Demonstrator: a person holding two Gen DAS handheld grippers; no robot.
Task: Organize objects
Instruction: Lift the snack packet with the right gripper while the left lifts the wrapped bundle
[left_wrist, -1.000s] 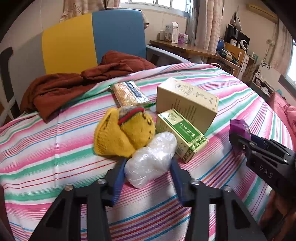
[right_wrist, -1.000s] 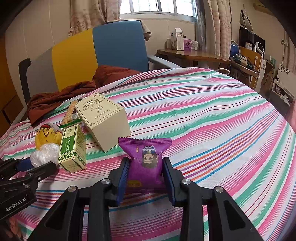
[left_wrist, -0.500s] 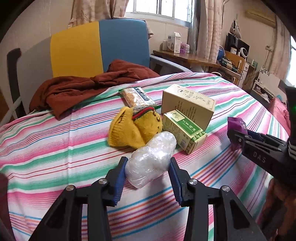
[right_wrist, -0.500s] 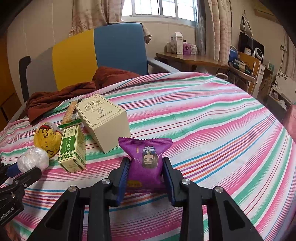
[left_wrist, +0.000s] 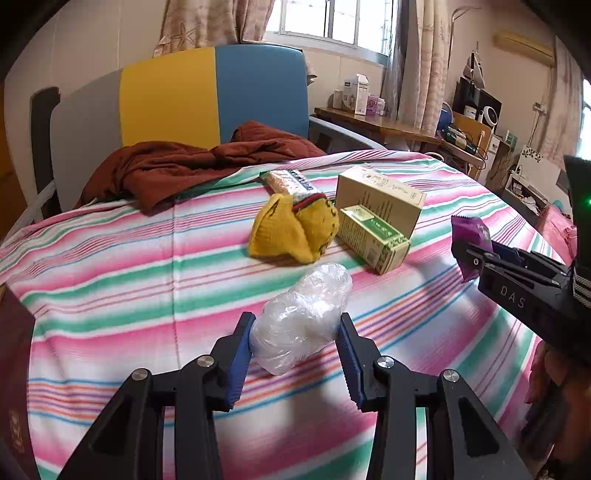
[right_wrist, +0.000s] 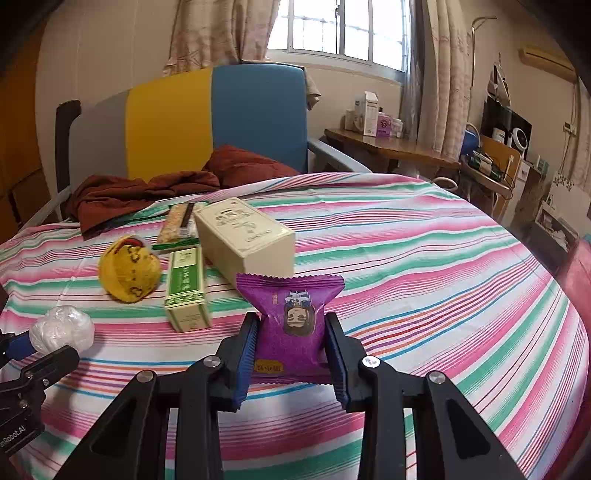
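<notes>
A: Left tool (left_wrist: 293, 354) clamps the crinkled clear plastic bundle (left_wrist: 303, 317), now pulled back and lifted well clear of the yellow knitted hat (left_wrist: 293, 230) and green carton (left_wrist: 373, 238).

B: Right tool (right_wrist: 290, 360)?

A: Unchanged, pinching the purple snack packet (right_wrist: 290, 321) above the striped bed cover (right_wrist: 443, 266). Both items picked, placement likely next.

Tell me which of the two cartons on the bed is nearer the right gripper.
The small green-labelled carton. Its end face points toward the right gripper, ahead and to its left. The larger cream carton lies behind it, farther back on the striped bedspread.
</notes>
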